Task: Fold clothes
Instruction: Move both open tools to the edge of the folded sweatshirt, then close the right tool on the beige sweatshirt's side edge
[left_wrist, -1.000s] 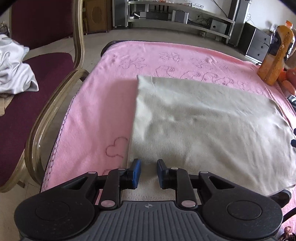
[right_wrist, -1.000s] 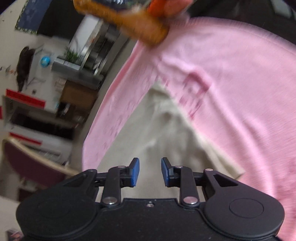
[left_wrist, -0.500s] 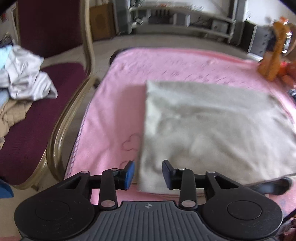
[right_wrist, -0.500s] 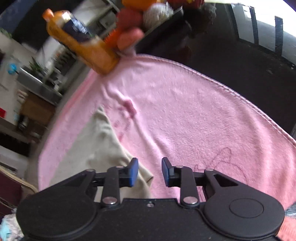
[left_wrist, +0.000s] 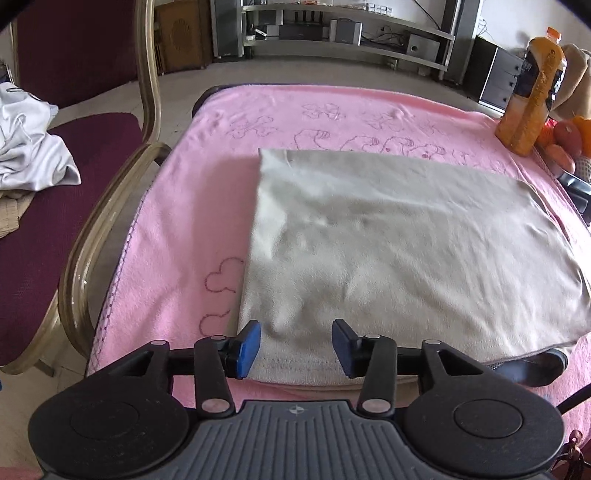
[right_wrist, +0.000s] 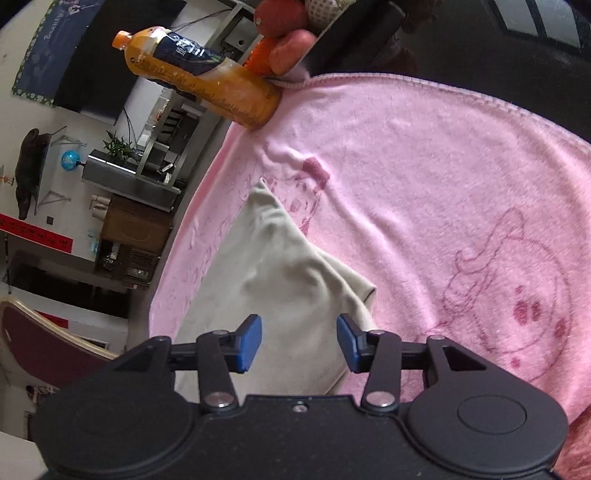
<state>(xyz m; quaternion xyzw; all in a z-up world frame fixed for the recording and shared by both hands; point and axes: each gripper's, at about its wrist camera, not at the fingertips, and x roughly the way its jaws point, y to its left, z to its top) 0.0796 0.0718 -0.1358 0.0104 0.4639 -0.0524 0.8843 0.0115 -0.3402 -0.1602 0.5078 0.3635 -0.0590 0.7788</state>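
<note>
Cloth (left_wrist: 399, 236) flat; left tool (left_wrist: 295, 343), right tool (right_wrist: 299, 341) both wide, empty.

Beige garment (left_wrist: 399, 251), folded into a flat, lightly wrinkled rectangle, lying on the pink towel (left_wrist: 192, 221) right of centre, its stitched hem along the near edge and one near corner (right_wrist: 354, 291) showing doubled layers.
</note>
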